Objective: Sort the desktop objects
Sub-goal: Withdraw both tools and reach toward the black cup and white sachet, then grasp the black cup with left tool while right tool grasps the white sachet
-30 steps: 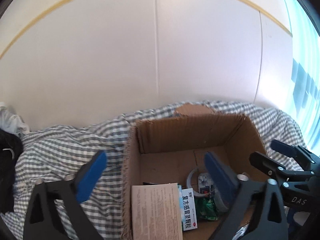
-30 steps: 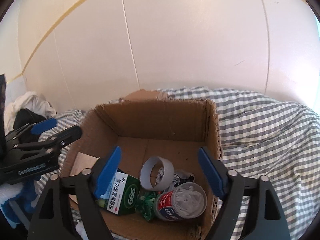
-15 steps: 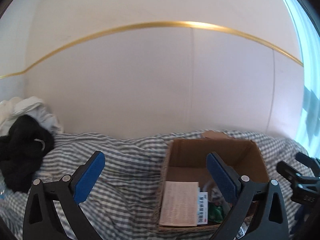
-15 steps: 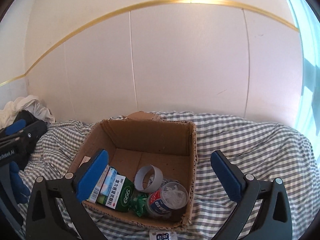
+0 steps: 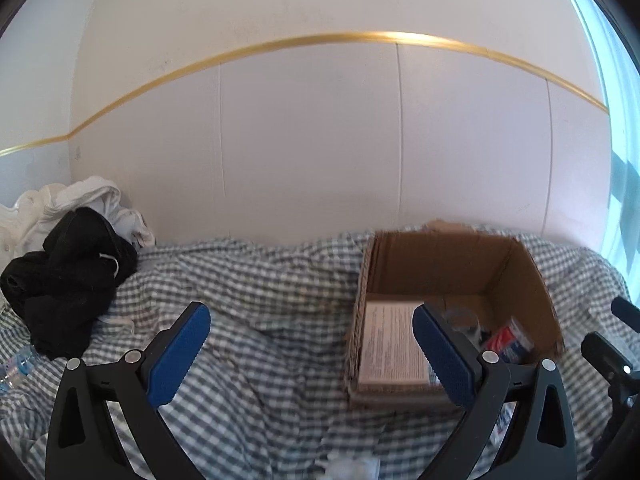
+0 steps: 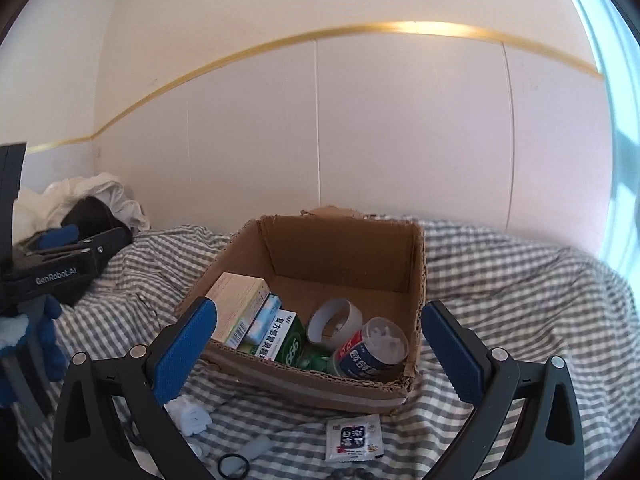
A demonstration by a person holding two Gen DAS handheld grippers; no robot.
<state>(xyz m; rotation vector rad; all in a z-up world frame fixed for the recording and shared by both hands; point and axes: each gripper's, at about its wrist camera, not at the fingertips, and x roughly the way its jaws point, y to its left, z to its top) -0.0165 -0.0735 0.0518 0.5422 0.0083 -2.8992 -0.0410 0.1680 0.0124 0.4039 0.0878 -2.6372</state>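
While both tools are being held back from the cardboard box, nothing is being gripped: the left gripper and the right gripper are each being kept with jaws wide apart. The box is being filled already, with a medicine carton, a tape roll and a lidded tub inside. A white sachet, a crumpled tissue and a black ring are lying on the checked cloth just in front. Flat, thin items are being risked: cloth could be pinched along with them, or the sachet could be slid away.
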